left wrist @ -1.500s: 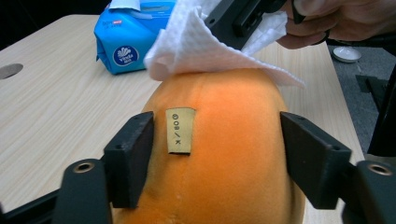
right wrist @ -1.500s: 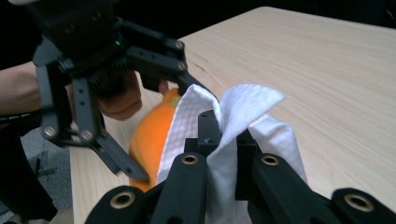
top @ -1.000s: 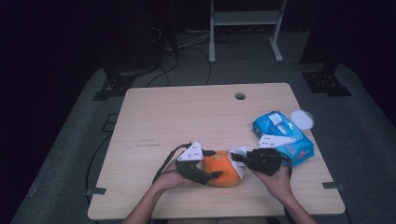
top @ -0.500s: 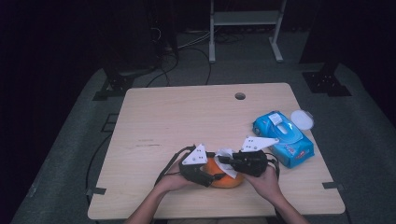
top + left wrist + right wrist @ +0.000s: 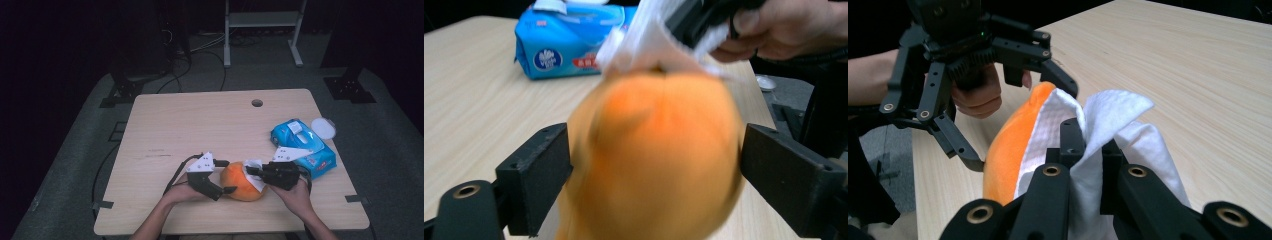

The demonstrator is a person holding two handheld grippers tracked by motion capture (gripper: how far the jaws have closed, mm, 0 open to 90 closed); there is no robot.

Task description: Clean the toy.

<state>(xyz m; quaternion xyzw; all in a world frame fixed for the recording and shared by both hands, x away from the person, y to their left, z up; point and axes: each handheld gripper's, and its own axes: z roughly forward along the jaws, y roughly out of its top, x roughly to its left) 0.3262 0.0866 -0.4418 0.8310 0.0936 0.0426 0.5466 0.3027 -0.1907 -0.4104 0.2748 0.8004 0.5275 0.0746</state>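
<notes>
A soft orange ball-like thing [image 5: 242, 182] lies near the table's front edge. My left gripper [image 5: 229, 176] reaches around its left side. In the left gripper view the orange thing [image 5: 659, 160] is blurred and sits between the two black pads [image 5: 541, 170]; the jaws have just been opening and stand wide at its sides. My right gripper [image 5: 250, 172] is shut on a white wipe [image 5: 256, 172] and holds it against the orange thing's upper right. In the right gripper view the wipe [image 5: 1108, 115] bunches out of the closed gripper [image 5: 1090, 145], draped over the orange thing [image 5: 1008, 145].
A blue pack of wipes [image 5: 302, 145] lies just right of the right hand, with a white round lid [image 5: 323, 128] behind it. The wooden table [image 5: 200, 125] has a small hole [image 5: 257, 103] near its far edge. A metal stand and cables are on the floor beyond.
The right gripper with the wipe slid left across the orange thing, then came back to its right side. The left gripper's jaws stand wider than before.
</notes>
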